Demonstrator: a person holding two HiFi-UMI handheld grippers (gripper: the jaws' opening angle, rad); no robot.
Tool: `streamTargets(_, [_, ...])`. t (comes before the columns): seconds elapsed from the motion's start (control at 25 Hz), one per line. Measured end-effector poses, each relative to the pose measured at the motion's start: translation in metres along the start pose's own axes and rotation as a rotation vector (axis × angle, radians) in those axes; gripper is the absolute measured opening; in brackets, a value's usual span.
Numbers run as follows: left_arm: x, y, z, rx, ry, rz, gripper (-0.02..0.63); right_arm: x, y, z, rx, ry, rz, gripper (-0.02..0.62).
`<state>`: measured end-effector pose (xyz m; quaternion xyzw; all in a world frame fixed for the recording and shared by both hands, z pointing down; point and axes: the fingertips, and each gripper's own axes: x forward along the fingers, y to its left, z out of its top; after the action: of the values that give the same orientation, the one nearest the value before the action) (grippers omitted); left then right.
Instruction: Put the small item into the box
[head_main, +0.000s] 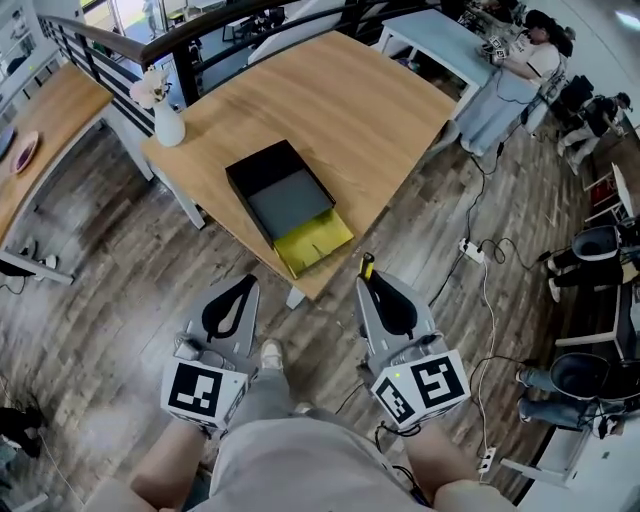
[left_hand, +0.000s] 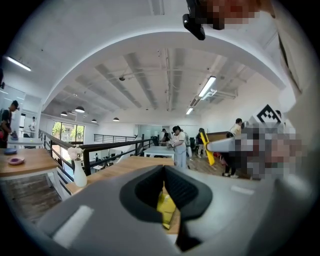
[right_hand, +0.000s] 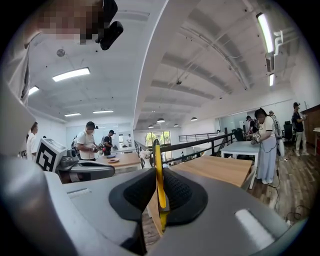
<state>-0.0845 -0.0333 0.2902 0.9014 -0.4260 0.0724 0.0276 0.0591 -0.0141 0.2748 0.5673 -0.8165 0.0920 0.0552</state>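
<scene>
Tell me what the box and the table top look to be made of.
The box: probably rigid cardboard, matte black walls, grey lining, thin yellow flap lying flat at its front. The table top: wood or wood-look laminate, light, visible grain, low sheen; which cannot be told.

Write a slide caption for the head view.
Facing a wooden table, the right gripper clamps a thin yellow item, the left gripper is shut and empty, and an open black box waits ahead.

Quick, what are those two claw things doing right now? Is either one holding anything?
Left gripper: closed, nothing between its jaws.
Right gripper: closed on a thin yellow item.
</scene>
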Motion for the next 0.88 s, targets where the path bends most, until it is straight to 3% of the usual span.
streamTargets(0.6, [0.050,0.067,0.011,0.022,-0.013,-0.039,0.003,0.076,-0.007,0.019,0.010,-0.016,-0.045,0.046])
streamTargets(0.88, [0.056,0.079,0.020,0.018,-0.028,-0.042,0.003,0.092,-0.004,0.029,0.003,-0.022,-0.040,0.046])
